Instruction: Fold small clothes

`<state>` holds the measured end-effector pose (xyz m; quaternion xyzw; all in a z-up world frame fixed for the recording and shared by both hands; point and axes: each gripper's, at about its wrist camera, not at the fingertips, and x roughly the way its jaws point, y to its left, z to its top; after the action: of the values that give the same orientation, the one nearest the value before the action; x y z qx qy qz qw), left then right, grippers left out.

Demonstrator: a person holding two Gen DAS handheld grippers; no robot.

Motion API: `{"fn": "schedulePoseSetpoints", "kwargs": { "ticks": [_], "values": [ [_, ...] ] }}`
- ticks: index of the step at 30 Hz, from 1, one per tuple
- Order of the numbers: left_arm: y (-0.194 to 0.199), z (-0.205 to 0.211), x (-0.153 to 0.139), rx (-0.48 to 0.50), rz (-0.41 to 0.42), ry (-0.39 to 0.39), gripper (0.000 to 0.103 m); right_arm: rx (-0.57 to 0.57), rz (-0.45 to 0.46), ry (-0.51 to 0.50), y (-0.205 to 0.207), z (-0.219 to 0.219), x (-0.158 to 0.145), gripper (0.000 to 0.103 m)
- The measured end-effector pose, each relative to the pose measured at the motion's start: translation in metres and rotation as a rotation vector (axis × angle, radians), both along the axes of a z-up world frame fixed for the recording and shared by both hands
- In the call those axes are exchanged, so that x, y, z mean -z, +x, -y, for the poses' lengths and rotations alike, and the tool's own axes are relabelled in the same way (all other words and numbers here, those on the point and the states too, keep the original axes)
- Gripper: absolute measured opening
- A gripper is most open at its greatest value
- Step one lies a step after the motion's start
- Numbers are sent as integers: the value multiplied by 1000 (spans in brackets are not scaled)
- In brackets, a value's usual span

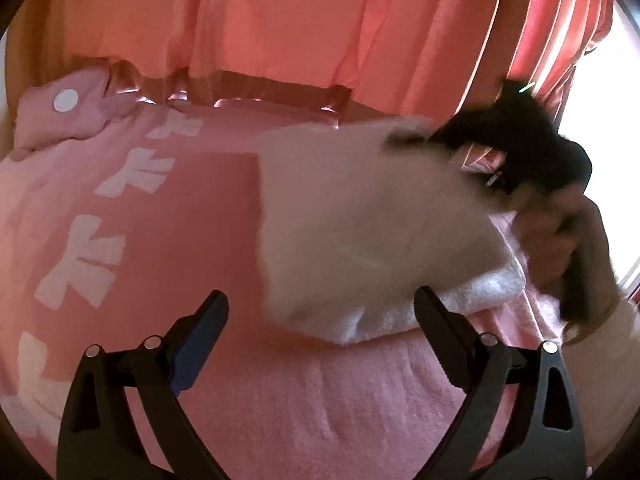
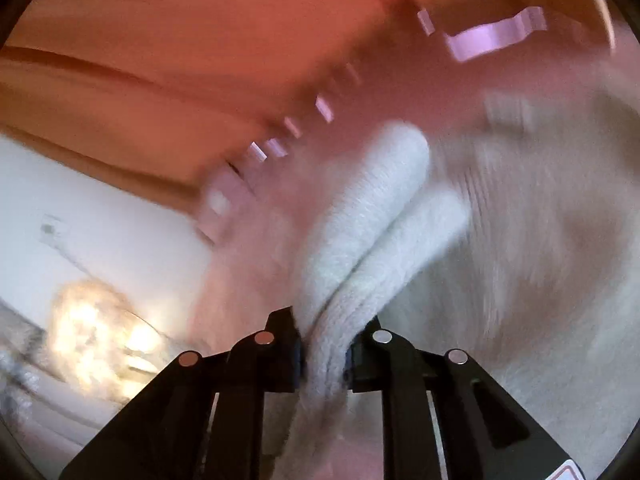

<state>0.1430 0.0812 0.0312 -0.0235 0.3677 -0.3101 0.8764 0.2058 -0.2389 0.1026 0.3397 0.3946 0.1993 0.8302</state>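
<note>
A white fluffy garment (image 1: 372, 232) lies on the pink blanket (image 1: 192, 216), one side lifted and blurred. My left gripper (image 1: 320, 312) is open and empty, just in front of the garment's near edge. My right gripper (image 1: 416, 136) appears as a dark blurred shape held by a hand at the garment's far right corner. In the right wrist view my right gripper (image 2: 324, 354) is shut on a thick bunched fold of the white garment (image 2: 360, 232), which hangs from its jaws.
The blanket has white bow patterns (image 1: 80, 264) along its left side. A pink pillow (image 1: 68, 108) lies at the back left. Orange-red curtains (image 1: 280, 20) hang behind, with a bright window (image 1: 600, 120) at the right. A lit lamp (image 2: 96, 336) shows low left.
</note>
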Motion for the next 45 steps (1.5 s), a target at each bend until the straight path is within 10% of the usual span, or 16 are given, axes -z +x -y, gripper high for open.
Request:
{"fn": "schedulePoseSetpoints", "kwargs": {
  "ticks": [2,5,8,11,13,14,20,21,22,23,25,29,34,45],
  "values": [
    [-1,7,3,12,-2,18,92,133,72,-109,-17,36,-22,14],
    [-3,23,8,16,29,86,92,281,-58,-294,-14,77,10,26],
    [-6,39,12,46,46,106,92,385,-267,-309,-15,108,54,34],
    [-15,52,10,97,48,89,92,382,-175,-232,-35,113,34,39],
    [-25,61,9,140,70,96,92,367,-103,-175,-53,113,20,78],
    [-28,65,9,150,79,106,94,356,-85,-164,-61,110,18,81],
    [-26,98,18,180,42,144,94,191,-202,-32,-67,86,53,80],
    [-22,102,19,175,26,142,93,176,-175,-25,-63,80,51,63],
    [-17,105,20,167,2,133,81,174,-160,-51,-59,76,47,32],
    [-14,107,20,167,-13,122,51,179,-142,-91,-58,72,40,25],
    [-3,107,17,142,-54,113,31,199,-25,-129,-69,67,6,18],
    [5,90,9,149,-153,-10,16,213,195,-190,-117,66,-48,17],
    [-1,97,44,151,-214,85,14,202,-205,-360,-110,91,59,19],
    [-34,83,-16,194,-112,34,28,234,-161,-173,-131,119,45,54]
  ]
}}
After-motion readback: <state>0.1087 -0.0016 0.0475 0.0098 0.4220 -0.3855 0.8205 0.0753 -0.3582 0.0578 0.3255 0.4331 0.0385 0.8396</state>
